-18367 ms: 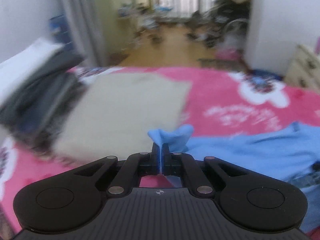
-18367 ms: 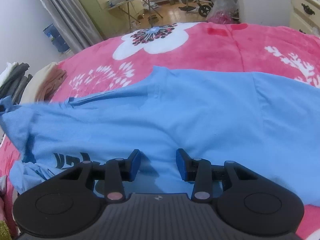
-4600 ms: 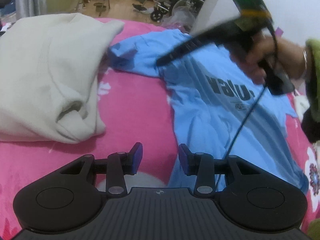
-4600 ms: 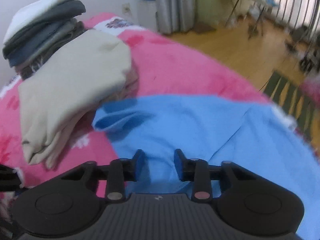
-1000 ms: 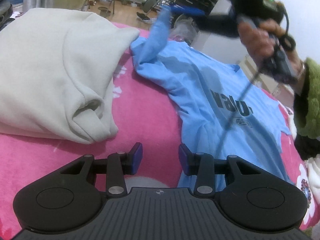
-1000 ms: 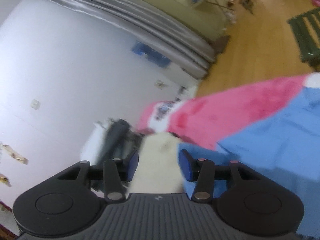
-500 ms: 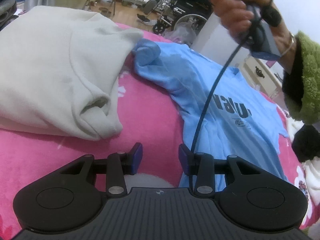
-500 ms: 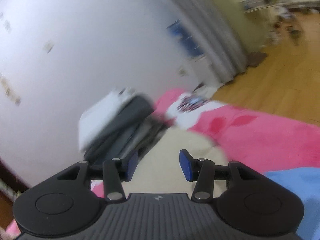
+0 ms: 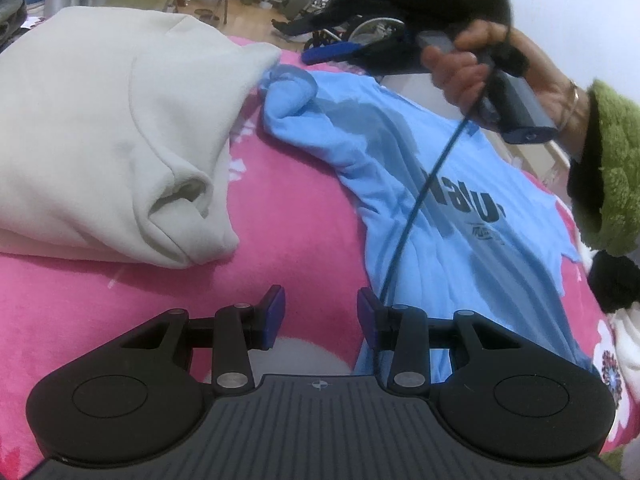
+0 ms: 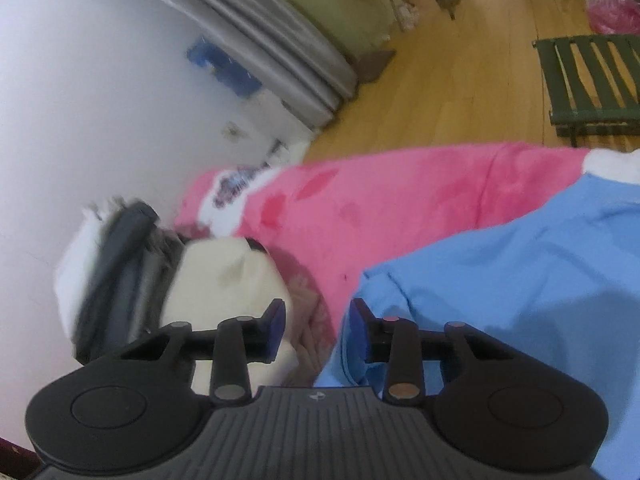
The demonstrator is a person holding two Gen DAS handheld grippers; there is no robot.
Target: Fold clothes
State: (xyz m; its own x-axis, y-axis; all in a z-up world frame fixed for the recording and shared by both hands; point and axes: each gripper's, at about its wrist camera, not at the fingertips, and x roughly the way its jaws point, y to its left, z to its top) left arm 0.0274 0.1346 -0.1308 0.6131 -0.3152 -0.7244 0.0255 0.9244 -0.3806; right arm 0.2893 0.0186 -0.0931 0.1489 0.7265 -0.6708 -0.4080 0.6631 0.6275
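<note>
A light blue T-shirt (image 9: 452, 184) with dark lettering lies spread on the pink flowered blanket (image 9: 296, 216), one sleeve bunched against a folded cream sweatshirt (image 9: 100, 128). My left gripper (image 9: 320, 314) is open and empty, low over the blanket by the shirt's left edge. In the left wrist view a hand holds my right gripper (image 9: 320, 53) above the bunched sleeve. In the right wrist view the right gripper (image 10: 316, 326) is open and empty over the blue T-shirt (image 10: 520, 280) edge, beside the cream sweatshirt (image 10: 228, 280).
A stack of folded grey and white clothes (image 10: 104, 272) sits past the sweatshirt by the wall. A black cable (image 9: 424, 192) hangs from the right gripper across the shirt. A green fuzzy sleeve (image 9: 612, 168) is at right. Wooden floor (image 10: 460, 80) and a green bench (image 10: 592, 80) lie beyond the bed.
The right gripper let the blue sleeve drop in a bunch by the sweatshirt, then swung down toward the shirt edge. My left gripper has hardly moved.
</note>
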